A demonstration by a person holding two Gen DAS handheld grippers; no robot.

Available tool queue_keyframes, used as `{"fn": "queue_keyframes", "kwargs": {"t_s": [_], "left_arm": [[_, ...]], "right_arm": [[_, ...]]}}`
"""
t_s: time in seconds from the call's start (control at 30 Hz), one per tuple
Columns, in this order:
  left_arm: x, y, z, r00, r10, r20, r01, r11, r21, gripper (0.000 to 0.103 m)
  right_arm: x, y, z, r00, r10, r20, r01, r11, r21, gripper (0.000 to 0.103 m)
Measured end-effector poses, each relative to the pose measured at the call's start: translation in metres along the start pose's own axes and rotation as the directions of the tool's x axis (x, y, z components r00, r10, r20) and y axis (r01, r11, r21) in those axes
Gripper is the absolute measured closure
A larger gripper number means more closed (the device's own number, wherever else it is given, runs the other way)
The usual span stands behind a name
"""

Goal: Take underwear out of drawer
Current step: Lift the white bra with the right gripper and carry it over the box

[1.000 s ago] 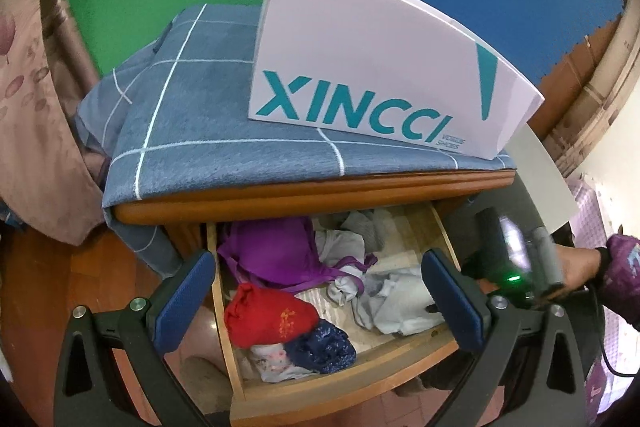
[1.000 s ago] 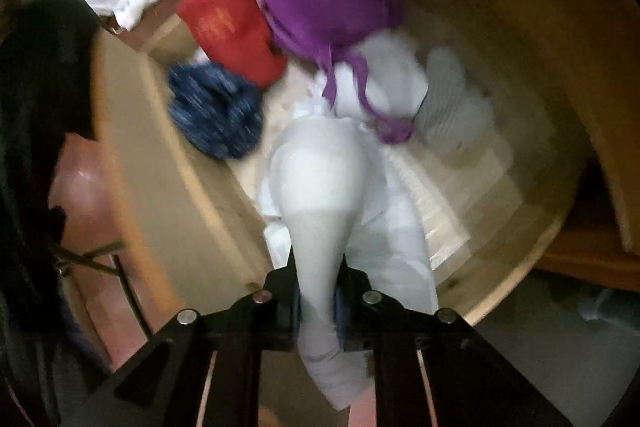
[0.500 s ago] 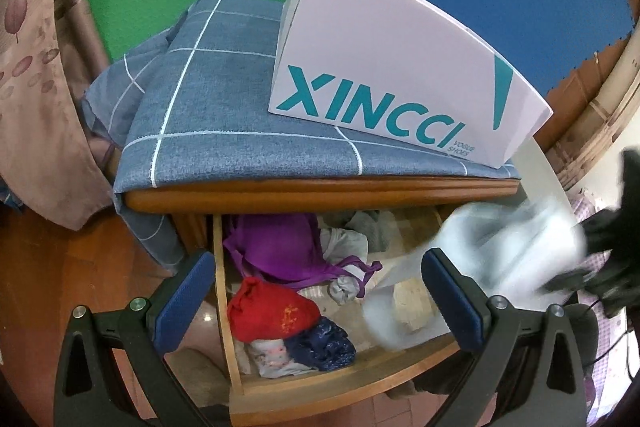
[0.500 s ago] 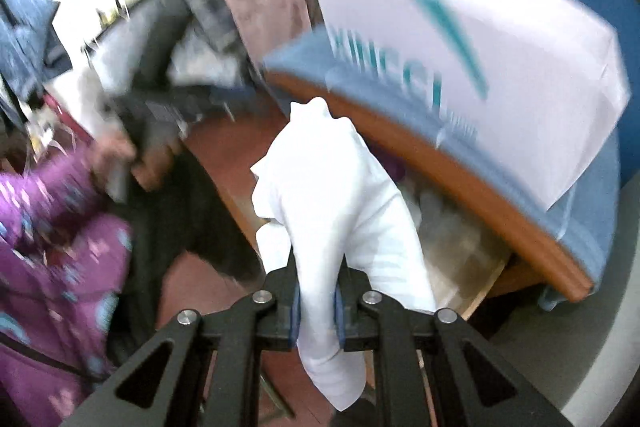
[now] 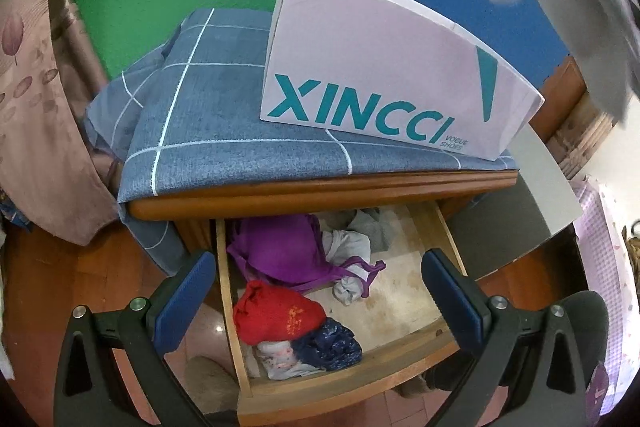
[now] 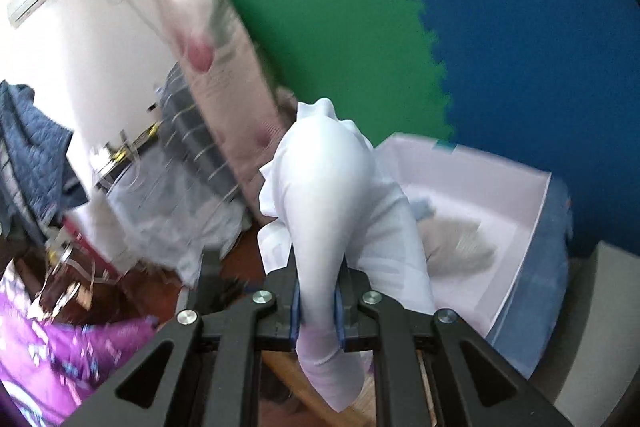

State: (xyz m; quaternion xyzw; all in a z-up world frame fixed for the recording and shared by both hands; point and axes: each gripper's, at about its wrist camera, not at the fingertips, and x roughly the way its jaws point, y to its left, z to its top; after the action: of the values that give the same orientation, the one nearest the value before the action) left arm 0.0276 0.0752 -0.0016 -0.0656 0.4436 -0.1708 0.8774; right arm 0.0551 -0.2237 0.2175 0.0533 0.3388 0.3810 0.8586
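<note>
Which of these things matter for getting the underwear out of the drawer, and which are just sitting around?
Part of the job:
- white underwear, pinched in the right gripper
- open drawer
- purple underwear and red garment inside it
- left gripper, open

Lying about:
- XINCCI shoe box
- blue checked cloth
- curtain

A: What lies in the open drawer [image 5: 436, 337]?
B: A purple garment [image 5: 280, 251] at the back, a red bundle [image 5: 276, 315] in front of it, and a dark blue piece [image 5: 328, 347] touching the red one.
A: And the left tongs [image 5: 316, 301]?
B: The blue pads stand wide apart, with nothing between them.
A: Above the drawer?
B: A white shoe box [image 5: 376, 75] on a blue checked cloth [image 5: 208, 119]. A pale, blurred garment [image 5: 580, 7] hangs at the top right.
</note>
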Motion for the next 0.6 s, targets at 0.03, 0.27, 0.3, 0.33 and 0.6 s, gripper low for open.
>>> {"fn": "queue_keyframes", "kwargs": {"t_s": [0.03,0.27,0.3,0.33,0.6], "left_arm": [[-0.001,0.001,0.0,1.0,-0.003,0.002,0.003,1.0,-0.002,0.001],[-0.004,0.005,0.003,1.0,0.017,0.016,-0.017,1.0,-0.007,0.001],[-0.005,0.005,0.003,0.999,0.027,0.017,-0.027,1.0,-0.004,0.001],[-0.005,0.005,0.004,0.999,0.038,0.02,-0.038,0.999,0.0,0.001],[-0.011,-0.001,0.009,0.97,0.231,0.08,-0.234,0.972,0.035,0.001]], "right_arm": [[0.002,-0.006,0.013,1.0,-0.025,0.015,0.025,1.0,0.007,0.091],[0.034,-0.054,0.062,0.987,-0.155,0.031,0.152,0.985,0.081,0.091],[0.042,-0.061,0.065,0.985,-0.172,0.016,0.17,0.981,0.095,0.091],[0.052,-0.072,0.066,0.98,-0.2,-0.008,0.199,0.974,0.11,0.091],[0.119,-0.119,0.046,0.95,-0.271,-0.153,0.297,0.937,0.182,0.091]]}}
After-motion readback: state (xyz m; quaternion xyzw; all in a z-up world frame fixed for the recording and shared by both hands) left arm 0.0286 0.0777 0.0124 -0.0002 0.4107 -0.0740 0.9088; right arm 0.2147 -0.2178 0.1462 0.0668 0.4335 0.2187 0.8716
